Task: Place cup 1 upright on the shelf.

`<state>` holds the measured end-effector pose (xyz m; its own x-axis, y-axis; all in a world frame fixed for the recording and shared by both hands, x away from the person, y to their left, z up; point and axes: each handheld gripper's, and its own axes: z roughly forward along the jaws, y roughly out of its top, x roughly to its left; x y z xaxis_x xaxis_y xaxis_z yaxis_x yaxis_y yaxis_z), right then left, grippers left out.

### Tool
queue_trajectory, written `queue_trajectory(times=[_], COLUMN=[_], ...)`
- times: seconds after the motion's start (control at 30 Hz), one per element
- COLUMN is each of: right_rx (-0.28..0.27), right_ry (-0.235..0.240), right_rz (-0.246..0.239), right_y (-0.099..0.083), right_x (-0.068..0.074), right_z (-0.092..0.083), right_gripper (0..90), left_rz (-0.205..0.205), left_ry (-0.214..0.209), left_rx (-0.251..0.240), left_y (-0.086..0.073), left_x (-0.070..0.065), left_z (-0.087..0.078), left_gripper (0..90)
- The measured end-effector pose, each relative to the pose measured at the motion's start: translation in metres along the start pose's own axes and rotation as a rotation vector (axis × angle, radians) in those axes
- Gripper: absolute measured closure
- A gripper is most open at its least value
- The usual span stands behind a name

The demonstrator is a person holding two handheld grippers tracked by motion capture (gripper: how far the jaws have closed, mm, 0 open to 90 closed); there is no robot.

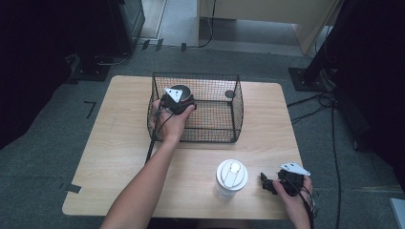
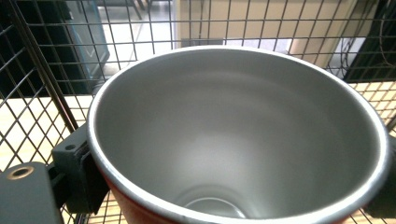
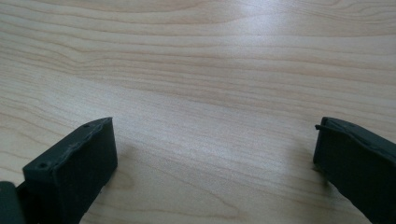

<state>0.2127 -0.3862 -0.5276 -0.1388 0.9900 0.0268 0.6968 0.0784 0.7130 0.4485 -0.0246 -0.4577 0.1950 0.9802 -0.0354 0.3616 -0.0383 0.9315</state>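
A metal cup (image 2: 233,135), red outside and bare steel inside, stands upright and empty between the jaws of my left gripper (image 2: 233,186). One finger (image 2: 77,179) presses against its left side. In the high view my left gripper (image 1: 179,99) holds the cup (image 1: 180,89) inside the black wire basket (image 1: 210,130), at its back left. I cannot tell whether the cup rests on the basket floor. My right gripper (image 1: 265,184) lies low at the front right of the table, open, with bare wood between its jaws (image 3: 215,158).
A white lidded tumbler (image 1: 231,177) stands on the wooden table (image 1: 114,143) just left of my right gripper. A small dark round thing (image 1: 229,94) sits at the basket's back right. Cables and dark stands surround the table on the floor.
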Motion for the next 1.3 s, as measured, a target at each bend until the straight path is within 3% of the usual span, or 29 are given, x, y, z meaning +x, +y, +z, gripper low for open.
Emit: queue_trajectory(times=[0.1, 0.13, 0.2, 0.27, 0.37, 0.63, 0.7, 0.77, 1.0, 1.2, 1.3], right_rx=[0.000, 0.000, 0.000, 0.000, 0.000, 0.000, 0.000, -0.001, -0.001, -0.001, -0.001], right_ry=[0.000, 0.000, 0.000, 0.000, -0.001, 0.000, 0.000, 0.000, 0.000, 0.000, 0.000], right_rz=[0.000, 0.000, 0.000, 0.000, 0.000, -0.001, 0.002, 0.003, 0.003, 0.002, 0.002], right_y=[0.000, 0.000, 0.000, 0.000, 0.000, 0.000, 0.000, 0.000, 0.000, 0.000, 0.000], right_x=[0.000, 0.000, 0.000, 0.000, 0.000, 0.000, 0.000, 0.000, 0.000, 0.000, 0.000], right_z=[0.000, 0.000, 0.000, 0.000, 0.000, 0.000, 0.000, 0.000, 0.000, 0.000, 0.000], right_gripper=[0.0, 0.0, 0.0, 0.0, 0.0, 0.0, 0.0, 0.0, 0.0, 0.0, 0.0], left_rz=[-0.015, -0.043, -0.043, -0.007, 0.014, 0.048, 0.041, 0.064, 0.045, 0.036, 0.032], left_ry=[-0.005, -0.032, -0.029, -0.017, -0.012, -0.004, -0.012, 0.000, -0.007, -0.040, -0.031], left_rx=[-0.010, -0.024, -0.022, -0.029, -0.042, -0.082, -0.090, -0.098, -0.126, -0.188, -0.211], left_y=[0.002, 0.004, 0.004, 0.003, 0.003, 0.009, 0.010, 0.011, 0.016, 0.022, 0.029], left_x=[0.000, 0.001, 0.001, 0.001, 0.001, 0.005, 0.004, 0.003, 0.004, 0.002, 0.002], left_z=[-0.002, -0.003, -0.004, -0.005, -0.007, -0.013, -0.015, -0.017, -0.020, -0.026, -0.030], left_gripper=[3.2, 0.0, 0.0, 0.0, 0.0, 0.0, 0.0, 0.0, 0.0, 0.0, 0.0])
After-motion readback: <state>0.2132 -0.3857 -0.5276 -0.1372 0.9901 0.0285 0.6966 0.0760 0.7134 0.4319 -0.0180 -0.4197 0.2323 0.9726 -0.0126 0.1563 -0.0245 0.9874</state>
